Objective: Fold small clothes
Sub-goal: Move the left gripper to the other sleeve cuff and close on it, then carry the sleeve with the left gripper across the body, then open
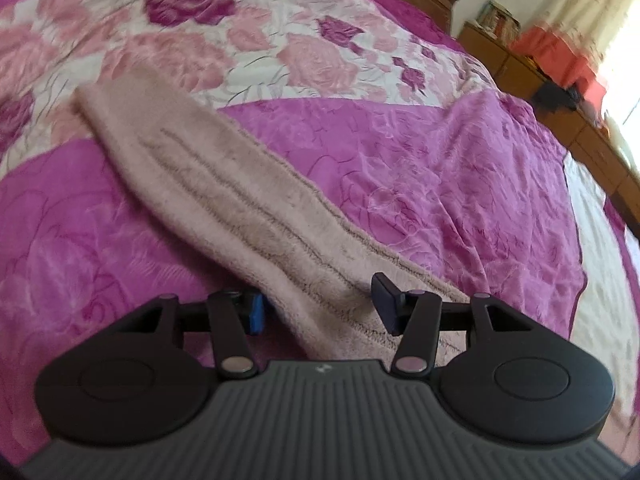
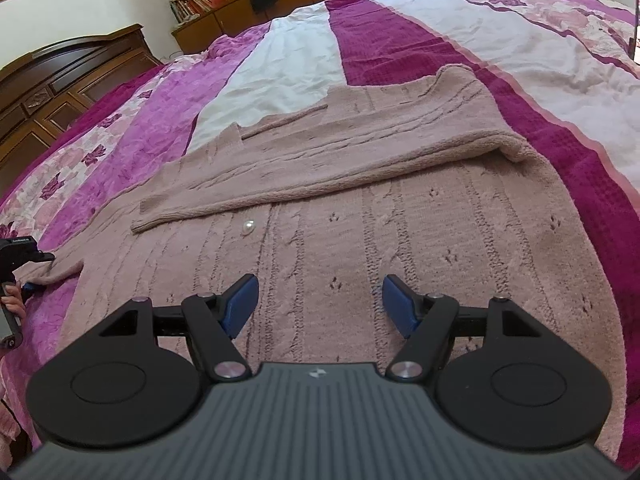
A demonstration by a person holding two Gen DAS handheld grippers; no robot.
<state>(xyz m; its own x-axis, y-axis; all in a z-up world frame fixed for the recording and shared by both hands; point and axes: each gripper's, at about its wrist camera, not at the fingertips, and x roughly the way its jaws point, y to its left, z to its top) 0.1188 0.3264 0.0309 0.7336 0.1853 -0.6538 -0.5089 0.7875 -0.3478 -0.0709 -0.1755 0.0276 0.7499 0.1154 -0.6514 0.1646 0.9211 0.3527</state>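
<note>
A dusty-pink cable-knit sweater (image 2: 360,240) lies flat on the bed. One sleeve (image 2: 320,176) is folded across its body, and a pearl button (image 2: 249,226) shows below that sleeve. My right gripper (image 2: 320,304) hovers open just over the sweater's body with nothing between its fingers. The other sleeve (image 1: 224,184) stretches out over the blanket. My left gripper (image 1: 320,308) is open, and that sleeve's near end passes between its blue pads (image 1: 256,312). In the right wrist view the left gripper (image 2: 16,264) sits at the far left edge, held by a hand.
The bed is covered by a magenta, pink and white floral blanket (image 1: 440,152). A dark wooden headboard (image 2: 60,80) stands on one side. A low wooden cabinet (image 1: 520,68) with books and an orange cloth (image 1: 560,56) runs along the wall.
</note>
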